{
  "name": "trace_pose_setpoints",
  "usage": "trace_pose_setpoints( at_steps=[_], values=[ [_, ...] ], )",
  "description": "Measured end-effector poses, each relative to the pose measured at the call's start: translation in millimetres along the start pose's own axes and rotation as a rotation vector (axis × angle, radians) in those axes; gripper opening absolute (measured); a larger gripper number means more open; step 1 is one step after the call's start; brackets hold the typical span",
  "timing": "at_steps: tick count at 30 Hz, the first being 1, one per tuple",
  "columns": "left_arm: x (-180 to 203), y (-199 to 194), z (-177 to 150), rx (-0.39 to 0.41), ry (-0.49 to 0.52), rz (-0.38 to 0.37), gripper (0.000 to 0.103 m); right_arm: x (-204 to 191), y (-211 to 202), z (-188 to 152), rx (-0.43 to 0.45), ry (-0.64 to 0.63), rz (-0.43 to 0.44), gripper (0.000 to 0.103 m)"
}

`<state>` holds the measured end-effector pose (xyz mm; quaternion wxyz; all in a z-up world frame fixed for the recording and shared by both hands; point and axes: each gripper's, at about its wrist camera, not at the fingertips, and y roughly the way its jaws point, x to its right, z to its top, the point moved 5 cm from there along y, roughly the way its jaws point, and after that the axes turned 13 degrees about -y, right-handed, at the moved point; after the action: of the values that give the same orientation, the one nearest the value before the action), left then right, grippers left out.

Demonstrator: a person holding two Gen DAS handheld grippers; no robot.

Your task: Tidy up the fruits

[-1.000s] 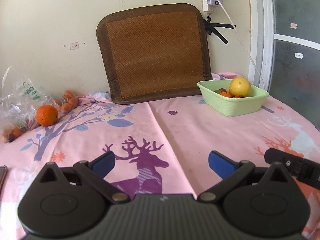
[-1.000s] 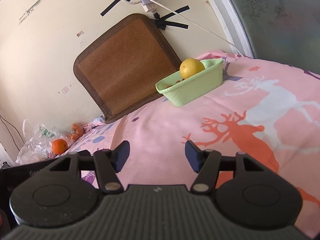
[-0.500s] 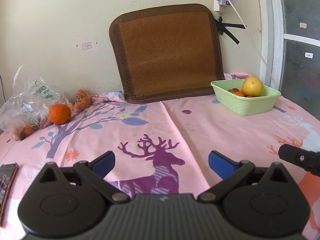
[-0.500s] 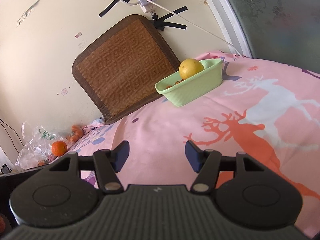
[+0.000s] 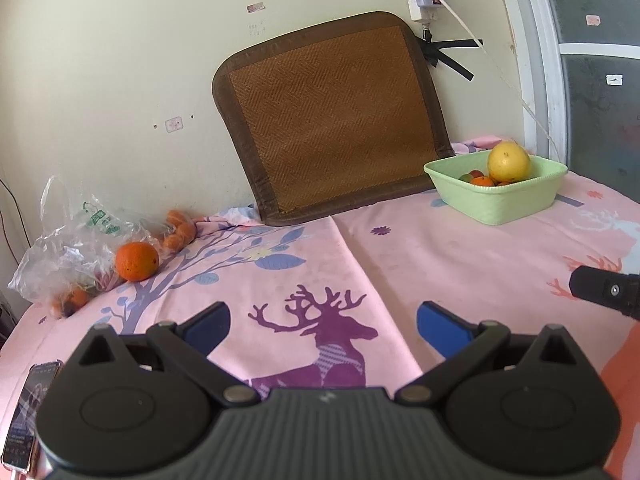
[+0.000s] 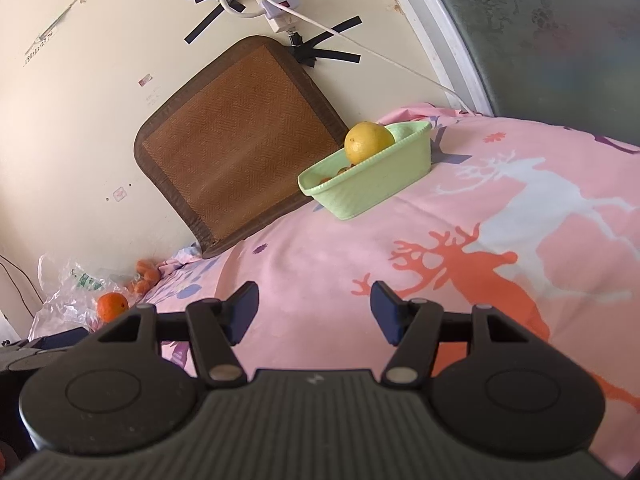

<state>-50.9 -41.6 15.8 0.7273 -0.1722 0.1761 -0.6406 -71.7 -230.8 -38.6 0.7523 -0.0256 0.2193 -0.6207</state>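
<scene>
A green basket (image 5: 504, 204) stands at the back right of the pink cloth and holds a big yellow fruit (image 5: 509, 161) and small orange fruits (image 5: 482, 181). It also shows in the right wrist view (image 6: 372, 188) with the yellow fruit (image 6: 368, 142). An orange (image 5: 136, 261) lies at the far left beside a clear plastic bag (image 5: 68, 252), with small orange fruits (image 5: 180, 232) behind it. My left gripper (image 5: 322, 326) is open and empty over the purple deer print. My right gripper (image 6: 314, 312) is open and empty, low over the cloth. Its tip (image 5: 600, 290) shows at the left view's right edge.
A brown woven mat (image 5: 332, 120) leans on the wall behind the table. A phone (image 5: 28, 408) lies at the near left edge. A power strip and cable (image 6: 276, 4) hang on the wall. A glass door (image 6: 560, 32) is at the right.
My left gripper has drawn back and turned left, so the orange and bag sit nearer the view's middle. The right gripper has barely moved. Both stay open.
</scene>
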Motion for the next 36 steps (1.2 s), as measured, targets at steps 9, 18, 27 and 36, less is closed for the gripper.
trace_pose_setpoints(
  at_steps=[9,18,27,36],
  values=[
    [2,0,0,0.018,0.018,0.014,0.103,2,0,-1,0.004,0.008,-0.006,0.064],
    [2,6,-6,-0.041,0.009,-0.007,0.103,4,1,-2,0.001,0.018,-0.011,0.064],
    [2,10,-13,-0.129,-0.017,-0.044,0.103,5,3,-5,-0.008,0.025,-0.018,0.064],
    [6,10,-17,-0.170,-0.014,-0.055,0.103,7,5,-6,-0.010,0.032,-0.024,0.065]
  ],
)
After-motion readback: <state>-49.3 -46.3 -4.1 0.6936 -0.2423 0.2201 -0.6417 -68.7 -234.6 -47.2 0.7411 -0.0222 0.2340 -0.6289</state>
